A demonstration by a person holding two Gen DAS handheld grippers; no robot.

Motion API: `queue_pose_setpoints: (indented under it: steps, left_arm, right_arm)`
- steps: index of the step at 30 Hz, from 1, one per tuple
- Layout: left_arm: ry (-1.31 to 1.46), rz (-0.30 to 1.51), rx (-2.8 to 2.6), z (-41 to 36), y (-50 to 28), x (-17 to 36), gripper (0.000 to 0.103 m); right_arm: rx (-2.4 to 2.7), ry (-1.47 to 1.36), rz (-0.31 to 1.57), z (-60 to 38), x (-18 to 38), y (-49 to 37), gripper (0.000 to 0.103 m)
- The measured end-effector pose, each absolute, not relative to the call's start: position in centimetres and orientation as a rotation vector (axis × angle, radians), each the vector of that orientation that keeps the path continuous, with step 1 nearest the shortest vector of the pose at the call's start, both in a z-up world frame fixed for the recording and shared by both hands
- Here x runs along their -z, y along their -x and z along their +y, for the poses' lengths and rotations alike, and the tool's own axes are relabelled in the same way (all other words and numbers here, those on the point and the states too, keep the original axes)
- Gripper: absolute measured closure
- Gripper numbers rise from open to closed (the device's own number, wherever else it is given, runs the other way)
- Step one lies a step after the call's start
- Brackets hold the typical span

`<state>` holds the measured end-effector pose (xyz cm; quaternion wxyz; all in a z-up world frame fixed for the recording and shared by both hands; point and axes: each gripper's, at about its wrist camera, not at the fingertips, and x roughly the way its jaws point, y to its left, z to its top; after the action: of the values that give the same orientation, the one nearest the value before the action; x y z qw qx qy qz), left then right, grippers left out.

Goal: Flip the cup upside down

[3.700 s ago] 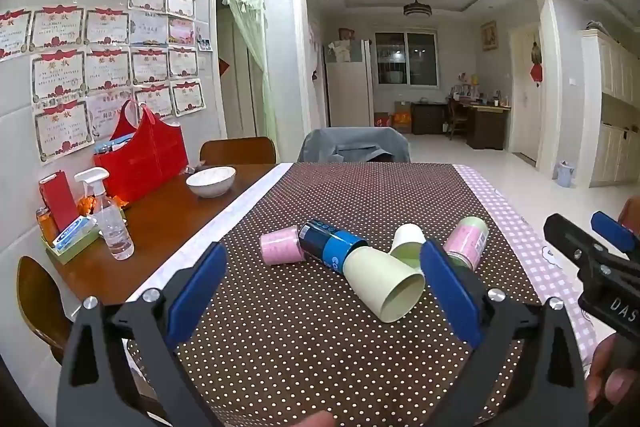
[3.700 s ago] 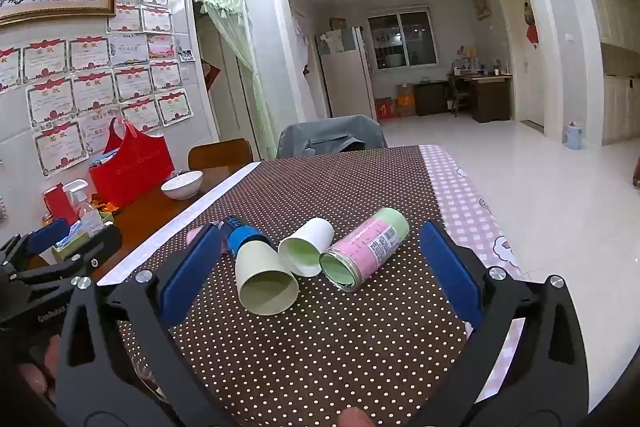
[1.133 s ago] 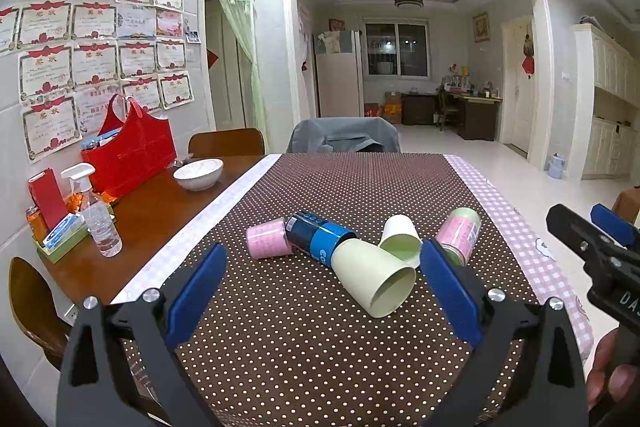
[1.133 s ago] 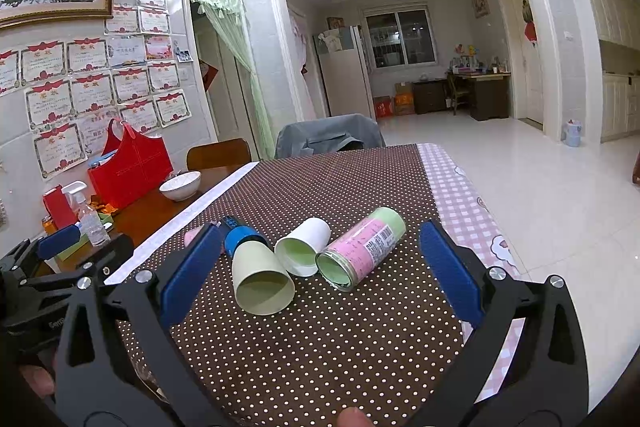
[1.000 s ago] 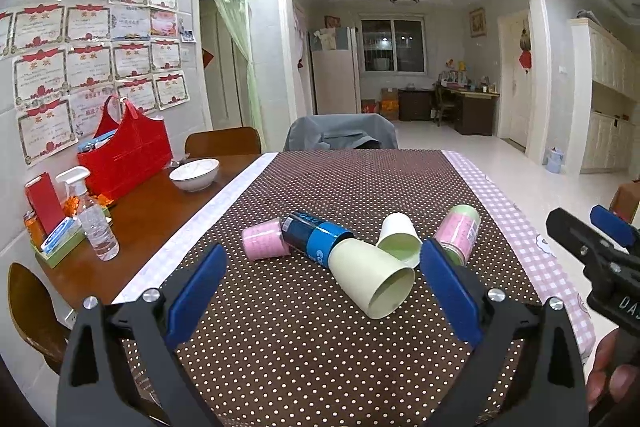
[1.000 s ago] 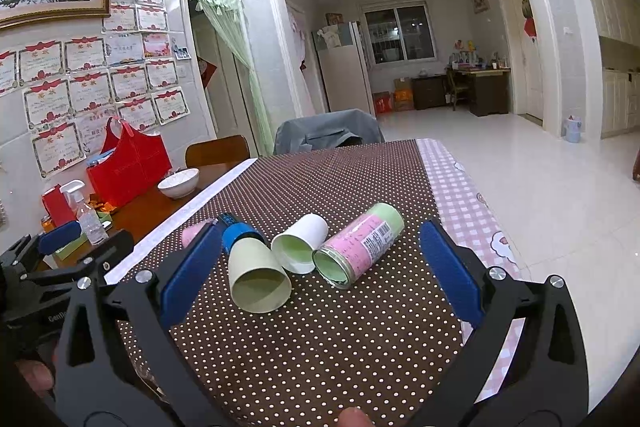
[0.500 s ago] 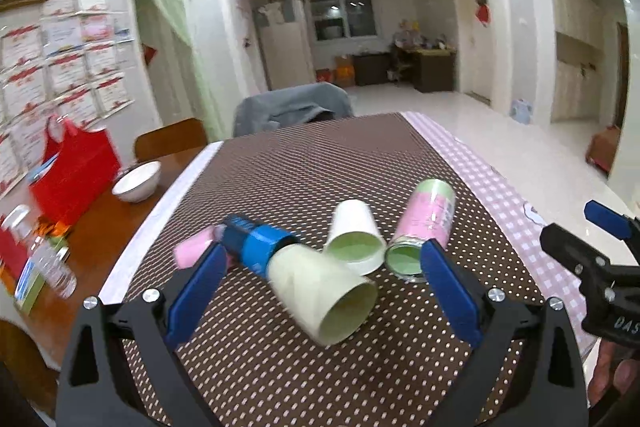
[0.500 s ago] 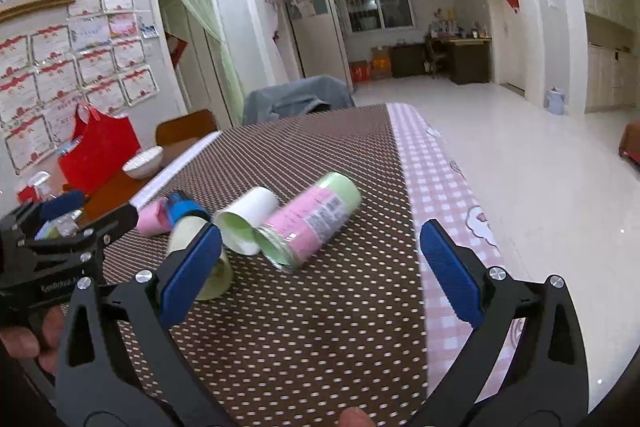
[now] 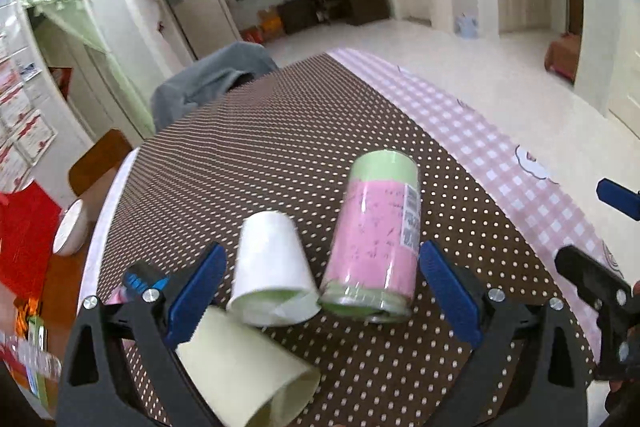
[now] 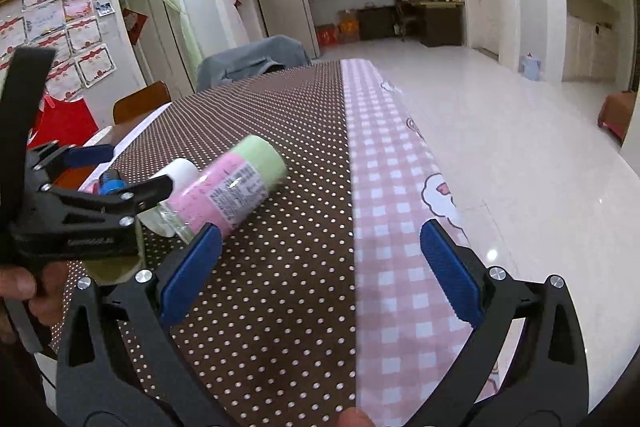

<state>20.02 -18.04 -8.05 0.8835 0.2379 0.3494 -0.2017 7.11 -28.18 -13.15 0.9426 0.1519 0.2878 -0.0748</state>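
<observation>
Several cups lie on their sides on the brown dotted tablecloth (image 9: 280,147). In the left wrist view a white paper cup (image 9: 272,271) and a pink-and-green cup (image 9: 376,239) lie between my open left gripper's (image 9: 320,291) blue pads, and a pale yellow cup (image 9: 244,383) lies just below the left pad. A blue cup (image 9: 142,283) is mostly hidden behind that pad. My right gripper (image 10: 316,267) is open and empty over the table's right side; the pink-and-green cup (image 10: 236,191) lies to its upper left, next to the left gripper (image 10: 120,187).
A pink checked cloth strip (image 10: 392,187) runs along the table's right edge, with tiled floor beyond. A white bowl (image 9: 72,227) and a red bag (image 9: 20,239) stand on the wooden table at left. A grey-draped chair (image 9: 212,83) is at the far end.
My left gripper has moved forward and down, so the white and pink-and-green cups now lie between its pads. My right gripper has swung right, toward the table's checked edge.
</observation>
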Motion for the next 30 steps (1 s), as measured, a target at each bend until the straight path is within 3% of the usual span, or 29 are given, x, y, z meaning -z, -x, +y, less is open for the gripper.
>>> queue_pose_setpoints:
  steps: [19, 20, 21, 22, 30]
  left_arm:
    - [-0.521, 1.019, 0.531, -23.4, -27.6, 13.7, 0.009]
    - [-0.513, 1.040, 0.544, -23.5, -27.9, 14.0, 0.014]
    - [-0.506, 1.058, 0.559, -23.5, -28.0, 14.2, 0.030]
    - [-0.496, 1.079, 0.574, -23.6, -28.3, 14.4, 0.035]
    - [-0.374, 1.081, 0.645, -22.7, -28.1, 13.1, 0.035]
  right_arm:
    - [0.176, -0.402, 0.613, -31.3, 14.9, -9.4, 0.006]
    - [0.178, -0.403, 0.615, -31.4, 15.0, -9.4, 0.006]
    - [0.180, -0.404, 0.615, -31.4, 15.0, -9.4, 0.006]
    - [0.182, -0.406, 0.615, -31.4, 15.0, -9.3, 0.006]
    - [0.199, -0.409, 0.599, -31.1, 14.6, -8.2, 0.006]
